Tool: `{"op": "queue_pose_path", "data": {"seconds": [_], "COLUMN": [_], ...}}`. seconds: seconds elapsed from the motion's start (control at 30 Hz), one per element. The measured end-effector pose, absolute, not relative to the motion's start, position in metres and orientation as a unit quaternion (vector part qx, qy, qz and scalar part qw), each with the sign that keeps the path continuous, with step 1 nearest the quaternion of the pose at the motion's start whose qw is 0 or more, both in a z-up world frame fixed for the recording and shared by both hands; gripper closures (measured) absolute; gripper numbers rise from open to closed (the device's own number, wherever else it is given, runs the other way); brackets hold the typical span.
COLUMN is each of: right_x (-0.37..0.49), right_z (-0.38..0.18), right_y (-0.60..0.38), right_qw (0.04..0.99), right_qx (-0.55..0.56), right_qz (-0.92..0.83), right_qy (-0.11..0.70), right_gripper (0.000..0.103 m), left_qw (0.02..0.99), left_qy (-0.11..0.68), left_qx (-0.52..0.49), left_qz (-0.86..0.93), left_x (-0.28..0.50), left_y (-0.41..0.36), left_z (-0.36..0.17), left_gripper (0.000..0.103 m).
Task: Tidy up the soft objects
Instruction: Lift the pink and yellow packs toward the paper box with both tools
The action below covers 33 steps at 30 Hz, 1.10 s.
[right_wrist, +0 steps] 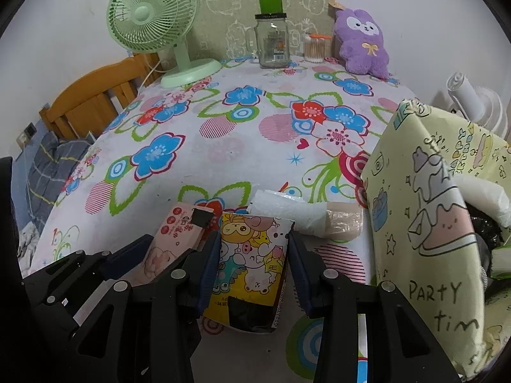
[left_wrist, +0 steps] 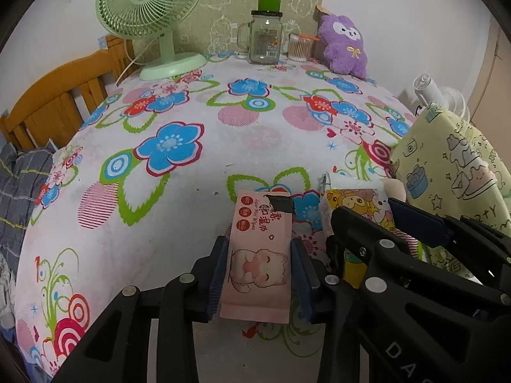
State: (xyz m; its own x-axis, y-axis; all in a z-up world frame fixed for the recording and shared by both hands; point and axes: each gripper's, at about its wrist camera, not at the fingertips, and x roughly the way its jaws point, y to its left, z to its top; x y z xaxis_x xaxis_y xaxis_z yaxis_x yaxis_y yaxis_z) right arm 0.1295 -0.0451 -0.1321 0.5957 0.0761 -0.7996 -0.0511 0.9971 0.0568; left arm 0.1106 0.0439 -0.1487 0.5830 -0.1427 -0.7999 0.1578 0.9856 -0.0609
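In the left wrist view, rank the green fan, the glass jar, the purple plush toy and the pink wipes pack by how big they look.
1. Green fan.
2. Pink wipes pack, though it lies right at the camera between the left gripper's fingers, so nearness inflates it.
3. Purple plush toy.
4. Glass jar, close to the plush in looks; that order is unsure.

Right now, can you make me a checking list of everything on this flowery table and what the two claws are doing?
Surface: flowered tablecloth, mostly bare in the middle.
Job's things: pink wet-wipes packet; yellow cartoon tissue pack; white plastic-wrapped roll; yellow "Party" fabric bag.
Clutter: green desk fan, glass handled jar, cotton-swab tub, purple plush toy.
Grippers: left claw shut on wipes; right claw shut on tissues.
Cables: white fan cord.
Surroundings: wooden bed frame, white wall.
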Motion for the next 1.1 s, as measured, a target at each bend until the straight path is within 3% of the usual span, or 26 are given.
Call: {"op": "queue_pose_path", "data": {"seconds": [1.1], "right_x": [0.083], "right_z": [-0.047], "right_y": [-0.052], "right_qw": [0.931], "right_qx": [0.011], "right_qz": [0.053], "right_qy": [0.361], "right_gripper": [0.057], "left_qw": [0.929], "left_qy": [0.363], "left_qx": [0.011], "left_qz": [-0.071], "left_x": [0.066], "left_y": [0.032], "left_z": [-0.065], "left_gripper": [0.064]}}
